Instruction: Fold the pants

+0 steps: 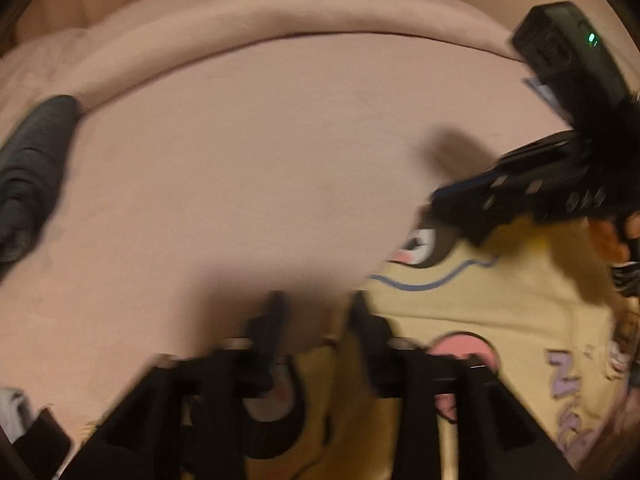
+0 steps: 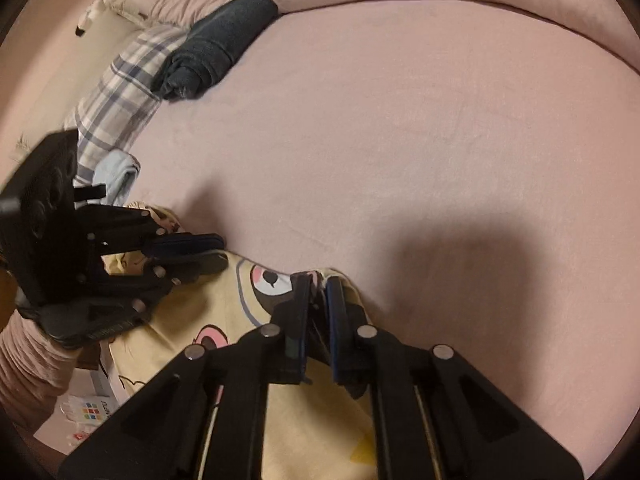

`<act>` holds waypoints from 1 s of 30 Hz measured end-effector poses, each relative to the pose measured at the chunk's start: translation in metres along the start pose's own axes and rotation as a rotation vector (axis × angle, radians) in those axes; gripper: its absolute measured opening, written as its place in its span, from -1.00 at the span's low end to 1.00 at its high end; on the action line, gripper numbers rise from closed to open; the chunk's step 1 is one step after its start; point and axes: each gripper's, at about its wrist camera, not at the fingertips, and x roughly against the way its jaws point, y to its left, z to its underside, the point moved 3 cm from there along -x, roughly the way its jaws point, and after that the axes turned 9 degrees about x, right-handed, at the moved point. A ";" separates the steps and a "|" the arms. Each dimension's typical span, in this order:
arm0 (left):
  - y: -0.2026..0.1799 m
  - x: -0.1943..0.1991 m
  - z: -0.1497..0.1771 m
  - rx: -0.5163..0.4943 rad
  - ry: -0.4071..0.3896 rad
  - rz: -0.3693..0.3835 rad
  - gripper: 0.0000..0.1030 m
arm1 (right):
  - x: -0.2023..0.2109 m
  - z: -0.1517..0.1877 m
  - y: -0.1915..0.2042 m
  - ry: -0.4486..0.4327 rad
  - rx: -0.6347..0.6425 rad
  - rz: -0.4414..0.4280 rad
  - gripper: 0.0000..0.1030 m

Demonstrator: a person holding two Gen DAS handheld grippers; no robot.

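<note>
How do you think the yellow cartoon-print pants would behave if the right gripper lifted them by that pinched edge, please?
The yellow pants would probably sag and drape, since they already lie in soft folds on the pink bedsheet. They look thin, so likely light. The right gripper pinches only an edge, so it may slip out.

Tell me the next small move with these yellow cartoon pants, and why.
Probably close the left claw on the yellow cartoon-print pants first: its jaws stand apart over the edge, while the right claw already pinches the cloth on the pink bedsheet.
</note>
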 end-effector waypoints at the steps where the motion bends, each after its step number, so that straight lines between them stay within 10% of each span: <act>1: 0.002 0.004 -0.001 0.023 -0.008 0.010 -0.06 | 0.005 -0.002 -0.007 -0.034 -0.032 0.013 -0.63; 4: 0.006 0.030 0.004 0.032 -0.071 -0.015 -0.07 | 0.034 -0.010 -0.030 -0.144 -0.118 0.143 -0.50; 6: 0.001 0.046 0.009 -0.005 -0.109 -0.008 -0.07 | 0.053 -0.008 -0.031 -0.187 -0.151 0.066 -0.52; 14: -0.052 0.032 0.005 -0.091 -0.039 0.200 -0.07 | 0.058 0.033 -0.008 -0.006 0.054 0.148 -0.09; 18: -0.073 -0.001 -0.011 -0.077 0.049 0.236 -0.07 | 0.034 0.040 -0.026 0.076 0.041 0.081 -0.85; 27: -0.067 -0.026 -0.029 -0.025 0.033 0.142 -0.07 | 0.038 0.027 -0.037 0.022 0.094 0.266 -0.99; 30: -0.063 -0.009 -0.031 -0.012 -0.017 0.129 -0.07 | 0.055 0.029 -0.040 -0.050 0.013 0.211 -0.89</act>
